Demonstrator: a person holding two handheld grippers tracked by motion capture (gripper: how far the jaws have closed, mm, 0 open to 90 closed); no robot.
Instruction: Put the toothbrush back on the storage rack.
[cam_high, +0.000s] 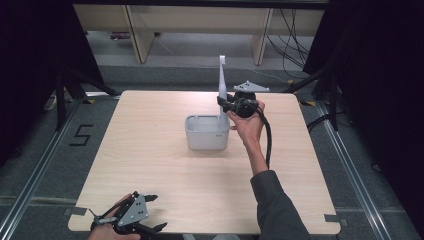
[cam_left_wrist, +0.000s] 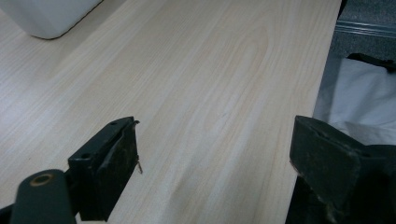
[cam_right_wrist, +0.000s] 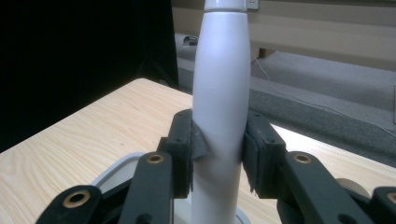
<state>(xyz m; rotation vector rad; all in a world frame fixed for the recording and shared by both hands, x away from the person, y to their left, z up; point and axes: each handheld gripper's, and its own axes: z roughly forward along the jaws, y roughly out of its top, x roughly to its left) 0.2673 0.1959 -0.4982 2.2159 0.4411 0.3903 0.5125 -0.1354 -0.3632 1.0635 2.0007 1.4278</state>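
Light wood table (cam_high: 150, 165), seen from above. A white box-shaped holder (cam_high: 207, 132) sits a little past table centre, toward 12 o'clock. A tall white handle (cam_high: 222, 90) stands upright in the holder's right-hand end; its top rises above the far table edge in the high view.

Right claw (cam_high: 223, 103): held in the person's right hand (cam_high: 247, 122), just right of the holder, at about 1 o'clock from table centre. Its jaws are clenched on the white handle partway up. In the right gripper view the handle (cam_right_wrist: 219, 116) fills the gap between the two black pads (cam_right_wrist: 184, 149), both pressed against its sides, and the holder's rim (cam_right_wrist: 112, 170) shows below. A grey three-cornered plate (cam_high: 251, 87) sits on top of this claw; a black cable (cam_high: 268, 137) trails down along the forearm.

Left claw (cam_high: 155, 212): at the near table edge, about 7 o'clock, well apart from the holder, held in the left hand (cam_high: 107, 225). Released, jaws spread wide, nothing between them. The left gripper view shows bare wood between the jaws, and a corner of the holder (cam_left_wrist: 46, 16) at upper left.
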